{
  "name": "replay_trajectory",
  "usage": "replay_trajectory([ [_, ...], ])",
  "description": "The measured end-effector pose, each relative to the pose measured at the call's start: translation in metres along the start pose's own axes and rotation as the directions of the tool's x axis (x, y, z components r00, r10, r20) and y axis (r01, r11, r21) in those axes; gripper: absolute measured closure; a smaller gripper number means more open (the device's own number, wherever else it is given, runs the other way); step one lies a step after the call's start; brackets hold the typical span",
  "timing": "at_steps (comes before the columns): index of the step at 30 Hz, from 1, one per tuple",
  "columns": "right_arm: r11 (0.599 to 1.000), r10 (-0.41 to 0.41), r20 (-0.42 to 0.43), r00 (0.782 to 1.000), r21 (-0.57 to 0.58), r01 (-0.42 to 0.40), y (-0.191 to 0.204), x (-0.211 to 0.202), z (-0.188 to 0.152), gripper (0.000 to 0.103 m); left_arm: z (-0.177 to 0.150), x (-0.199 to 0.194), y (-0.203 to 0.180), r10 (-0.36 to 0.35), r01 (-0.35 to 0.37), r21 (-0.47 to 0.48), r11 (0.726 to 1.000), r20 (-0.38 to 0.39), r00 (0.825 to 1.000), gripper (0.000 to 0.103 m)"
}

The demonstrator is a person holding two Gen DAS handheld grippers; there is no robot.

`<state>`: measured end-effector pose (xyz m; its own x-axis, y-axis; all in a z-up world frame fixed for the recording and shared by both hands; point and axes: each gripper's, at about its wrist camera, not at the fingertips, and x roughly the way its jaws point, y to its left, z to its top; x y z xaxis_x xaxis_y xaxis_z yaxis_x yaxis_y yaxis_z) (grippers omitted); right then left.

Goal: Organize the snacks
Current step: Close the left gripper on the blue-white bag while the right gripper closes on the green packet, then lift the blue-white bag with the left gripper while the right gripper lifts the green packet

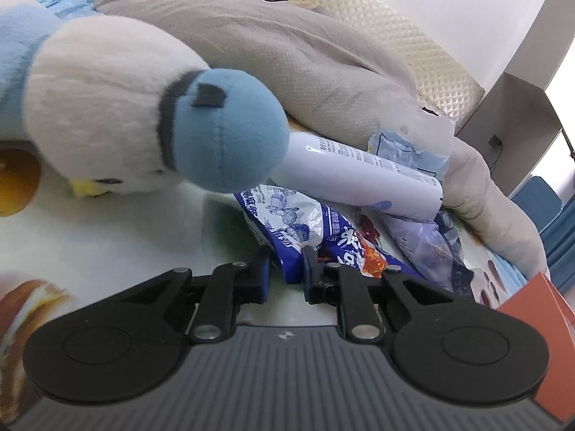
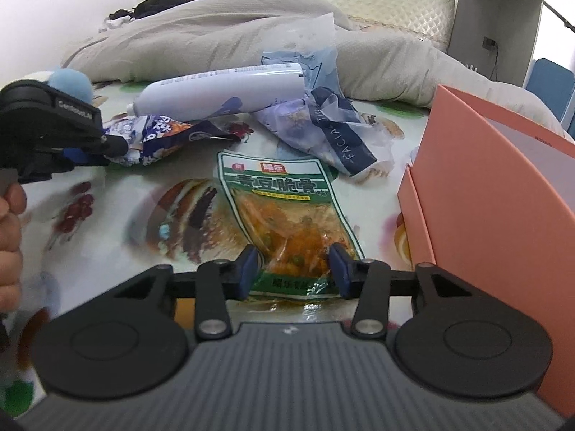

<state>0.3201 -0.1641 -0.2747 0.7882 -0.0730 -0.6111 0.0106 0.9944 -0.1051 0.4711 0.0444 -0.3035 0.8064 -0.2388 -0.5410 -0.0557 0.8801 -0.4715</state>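
A blue and white snack packet point(image 1: 298, 240) lies on the printed bed sheet; my left gripper point(image 1: 285, 273) is shut on its near corner. It also shows in the right wrist view point(image 2: 158, 136), with the left gripper point(image 2: 104, 151) at its left end. A green snack pouch point(image 2: 287, 215) lies flat in front of my right gripper point(image 2: 294, 269), which is open with its jaws on either side of the pouch's near end. A pink open box point(image 2: 496, 194) stands at the right.
A white tube point(image 1: 359, 176) lies behind the blue packet, also seen in the right wrist view point(image 2: 222, 89). A plush toy point(image 1: 125, 115) lies at the left. Crumpled tissue wrappers point(image 2: 323, 133) and a grey duvet point(image 2: 233, 32) lie behind.
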Motion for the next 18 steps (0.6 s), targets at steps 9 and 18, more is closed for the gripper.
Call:
replay_trajectory([
  [9, 0.997, 0.053, -0.030, 0.998, -0.047, -0.054, 0.016, -0.060, -0.018, 0.060, -0.021, -0.080, 0.013, 0.003, -0.003, 0.006, 1.000, -0.034, 0.999, 0.083],
  [18, 0.993, 0.070, -0.075, 0.995, -0.087, -0.077, 0.023, -0.133, -0.056, 0.085, -0.056, -0.184, 0.028, 0.049, -0.049, -0.030, 0.998, -0.030, 0.998, 0.085],
])
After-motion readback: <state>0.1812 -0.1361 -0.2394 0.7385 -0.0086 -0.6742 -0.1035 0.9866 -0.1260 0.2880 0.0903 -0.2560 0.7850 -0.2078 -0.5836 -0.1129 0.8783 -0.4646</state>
